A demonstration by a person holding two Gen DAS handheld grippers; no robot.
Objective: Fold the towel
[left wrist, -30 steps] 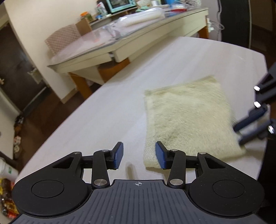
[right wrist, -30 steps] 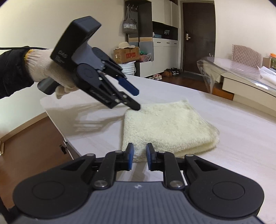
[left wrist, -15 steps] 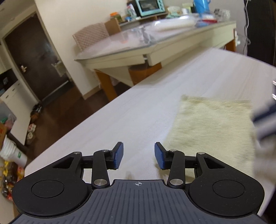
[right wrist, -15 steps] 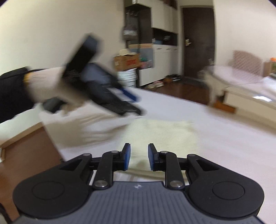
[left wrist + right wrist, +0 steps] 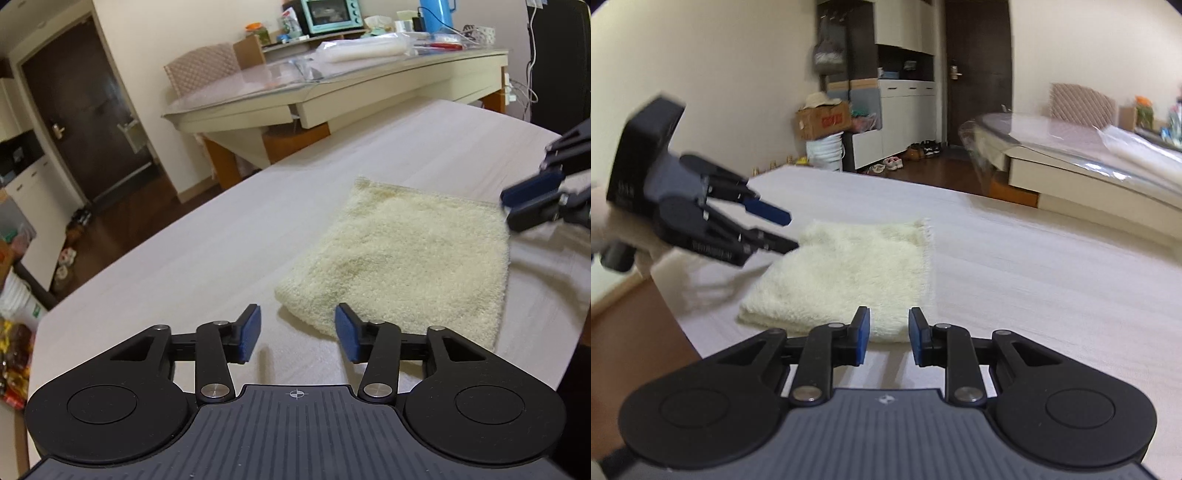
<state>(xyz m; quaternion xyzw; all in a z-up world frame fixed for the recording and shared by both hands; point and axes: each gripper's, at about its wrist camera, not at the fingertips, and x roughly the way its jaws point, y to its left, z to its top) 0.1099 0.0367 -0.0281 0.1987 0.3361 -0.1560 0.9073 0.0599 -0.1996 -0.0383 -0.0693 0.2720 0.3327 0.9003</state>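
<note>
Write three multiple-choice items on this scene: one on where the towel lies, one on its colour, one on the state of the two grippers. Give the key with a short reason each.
1. Where is the towel?
A. on the floor
B. on the pale table
C. over a chair

2. What colour is the towel?
A. cream
B. red
C. dark blue

3. What are the left gripper and right gripper doing?
A. both clamp the towel
B. both stand open, holding nothing
C. one grips a cup

Key: 1 B, it lies flat and folded on the tabletop; 2 A, its pile is pale cream; 3 B, the jaws have just been opening, with nothing between the pads.
</note>
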